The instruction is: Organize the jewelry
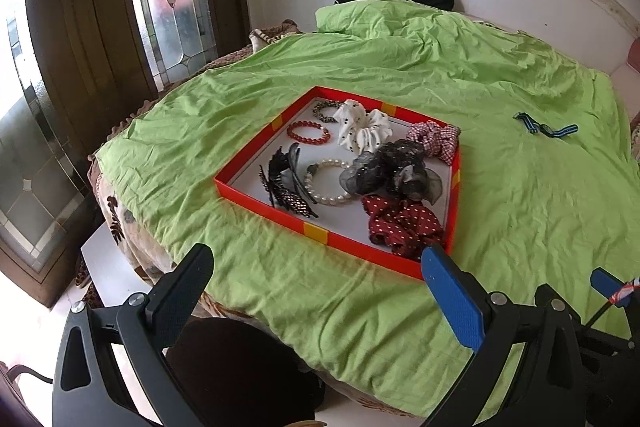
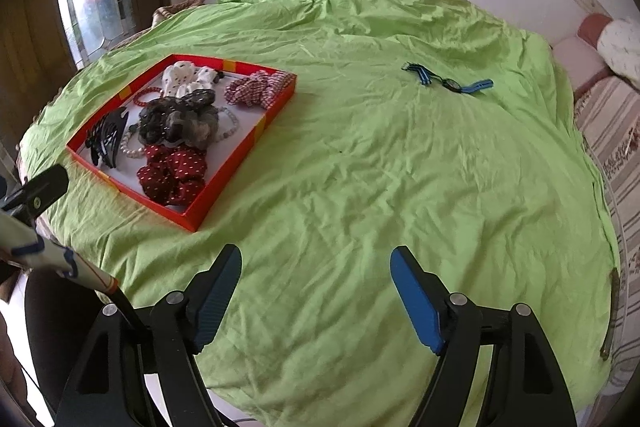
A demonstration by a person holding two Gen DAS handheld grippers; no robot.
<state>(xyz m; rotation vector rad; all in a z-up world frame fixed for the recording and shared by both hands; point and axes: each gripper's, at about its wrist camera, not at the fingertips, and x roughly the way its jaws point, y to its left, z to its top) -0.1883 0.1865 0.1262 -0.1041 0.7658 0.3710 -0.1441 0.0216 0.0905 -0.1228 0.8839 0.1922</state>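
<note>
Green cotton bedsheet (image 2: 360,167), wrinkled and soft, is covering the bed beneath both grippers. Ahead of the right gripper (image 2: 316,291), well apart from its fingers and slightly to their right, a watch (image 2: 450,81) with a striped blue-and-black fabric strap is lying flat on the sheet. It is judged to be light, with a limp strap and a small rigid case; the case at the middle is offering the firmest hold, since the strap is likely to sag and slip.

The right gripper's fingers are standing wide apart with nothing between them. The left gripper (image 1: 316,291) is likewise spread wide and holding nothing.

Just beyond the left fingers, a shallow red cardboard tray (image 1: 256,203) with yellow edge marks is sitting on the sheet. It is containing a pearl bracelet (image 1: 326,183), a red bead bracelet (image 1: 308,133), a black hair claw (image 1: 286,183), a white dotted scrunchie (image 1: 362,127), a black mesh scrunchie (image 1: 394,173), a dark red dotted scrunchie (image 1: 404,223) and a red checked scrunchie (image 1: 434,139). Beads are appearing smooth and hard; scrunchies are appearing soft and compressible.
</note>
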